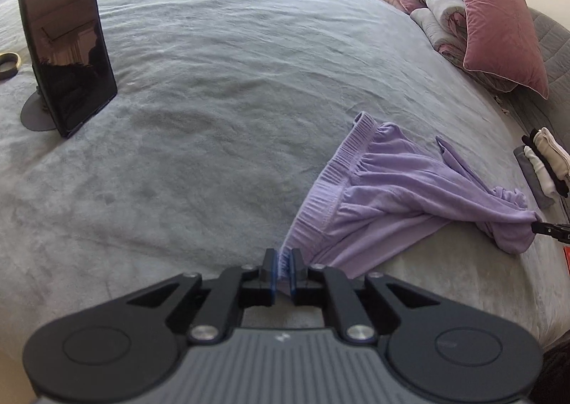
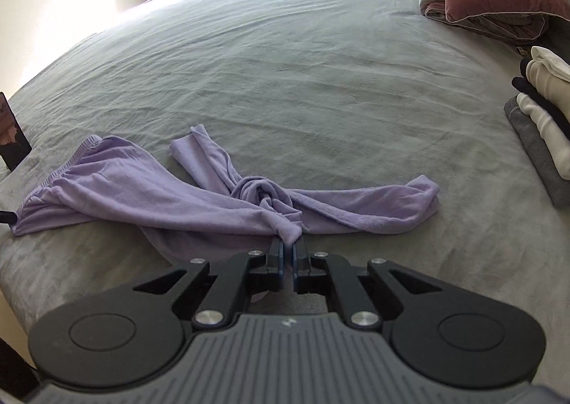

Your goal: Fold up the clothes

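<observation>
A pair of lilac trousers [image 2: 149, 197] lies crumpled on the grey bed [image 2: 302, 65], near its front edge, and serves as the landmark here. The left gripper [image 1: 284, 263] has its jaws clamped on the ribbed waistband [image 1: 333, 169] at the trousers' near corner, the cloth pinched between the blue pads. The right gripper [image 2: 288, 250] has its jaws clamped on a bunched fold where the legs twist together at the trousers' middle. One leg [image 2: 374, 204] trails out to the right of that knot; another end [image 2: 203, 151] points away from it toward the far side of the bed. Left of the trousers a dark phone [image 1: 66, 40] stands upright on a round stand. To their right sits a stack of folded clothes [image 2: 545, 119], and beyond that a pink pillow [image 1: 502, 26] leans on rolled bedding.
</observation>
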